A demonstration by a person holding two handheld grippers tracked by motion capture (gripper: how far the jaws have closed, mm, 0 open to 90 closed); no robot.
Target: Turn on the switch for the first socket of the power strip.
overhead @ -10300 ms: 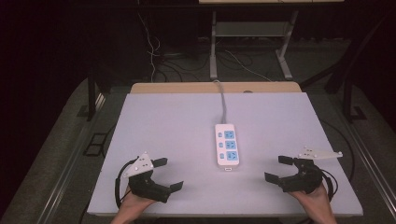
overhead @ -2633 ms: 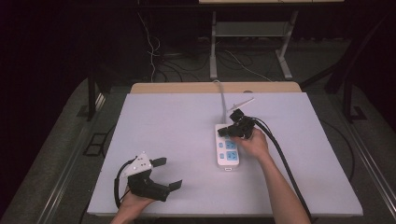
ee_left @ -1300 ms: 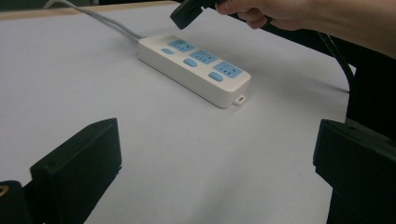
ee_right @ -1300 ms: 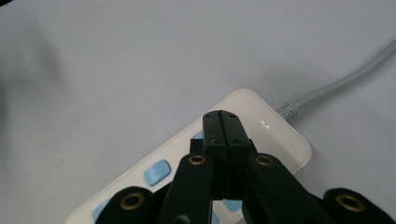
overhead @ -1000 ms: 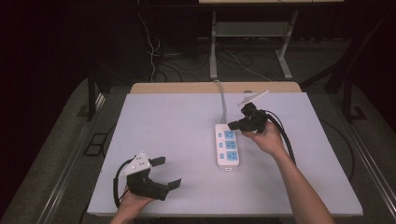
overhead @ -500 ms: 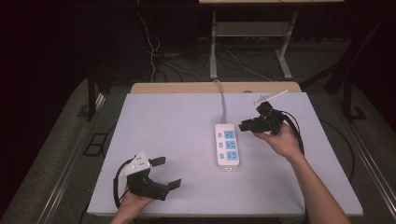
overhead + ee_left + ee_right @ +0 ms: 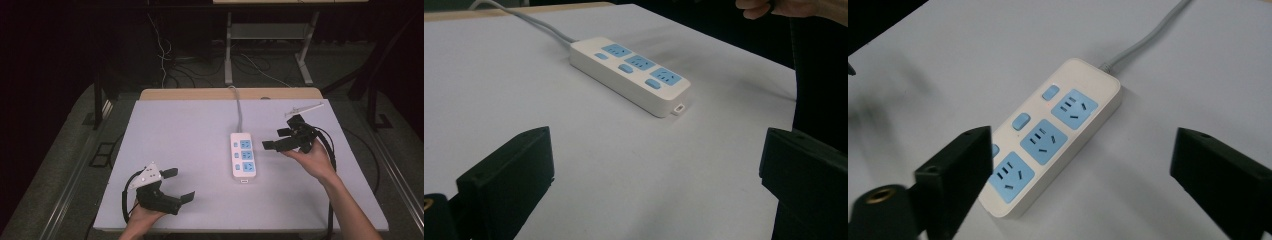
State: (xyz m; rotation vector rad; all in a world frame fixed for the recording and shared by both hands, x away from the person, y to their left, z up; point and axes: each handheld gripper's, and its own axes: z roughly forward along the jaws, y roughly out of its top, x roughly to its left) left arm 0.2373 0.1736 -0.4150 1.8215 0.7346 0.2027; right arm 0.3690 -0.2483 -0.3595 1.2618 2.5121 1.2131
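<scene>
White tabletop (image 7: 190, 135) is seen wide and bare around the white power strip (image 7: 243, 155), which lies flat a little right of the middle with its three blue sockets up and its grey cord (image 7: 236, 111) run off over the table's far edge. Well apart from the power strip, near the table's front-left edge, the left gripper (image 7: 176, 185) is held with its jaws spread and nothing between them. Just right of the power strip, the right gripper (image 7: 275, 139) is held raised in the right hand (image 7: 312, 159), jaws spread wide and empty.
</scene>
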